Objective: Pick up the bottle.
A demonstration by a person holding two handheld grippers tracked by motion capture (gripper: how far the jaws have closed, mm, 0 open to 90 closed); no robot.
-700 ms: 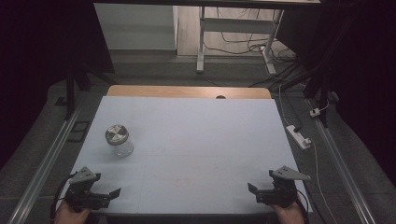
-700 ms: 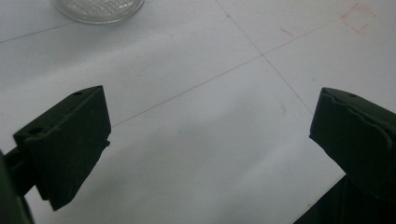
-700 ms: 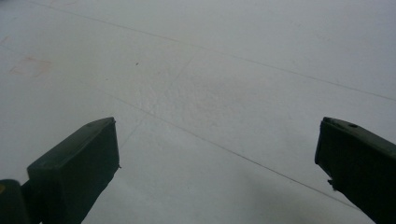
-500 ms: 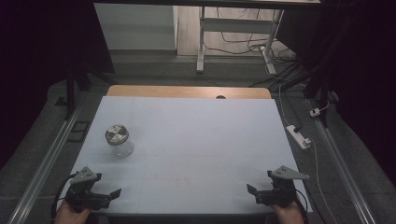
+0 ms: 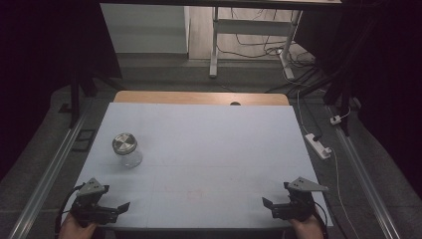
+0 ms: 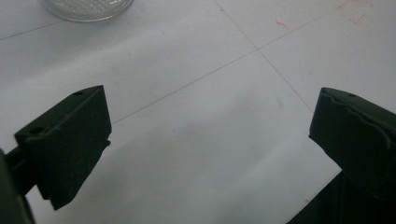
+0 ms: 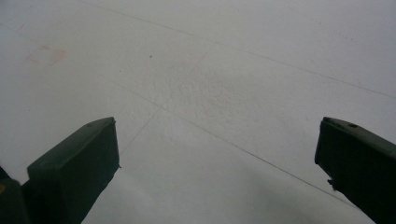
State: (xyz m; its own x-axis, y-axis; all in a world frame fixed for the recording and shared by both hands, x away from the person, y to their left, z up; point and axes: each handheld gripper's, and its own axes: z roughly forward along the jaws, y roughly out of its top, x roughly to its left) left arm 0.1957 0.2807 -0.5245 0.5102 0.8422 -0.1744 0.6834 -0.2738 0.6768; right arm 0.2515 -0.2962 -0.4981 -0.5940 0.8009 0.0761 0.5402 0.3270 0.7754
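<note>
A clear glass jar (image 5: 126,151) with a silver metal lid stands upright on the left part of the white table (image 5: 209,149). My left gripper (image 5: 119,207) rests at the near left corner, a short way in front of the jar, open with nothing between its jaws. In the left gripper view the jar's base (image 6: 86,5) shows at the top edge, beyond the wide-apart jaws of the left gripper (image 6: 210,135). My right gripper (image 5: 268,205) sits at the near right corner, also open and holding nothing. The right gripper view has the right gripper (image 7: 217,154) over bare table.
A wooden strip (image 5: 199,97) runs along the table's far edge. Metal rails (image 5: 54,164) flank the table on both sides. A white power strip (image 5: 318,146) and cables lie on the floor to the right. Faint red marks (image 6: 355,11) sit near the table's middle.
</note>
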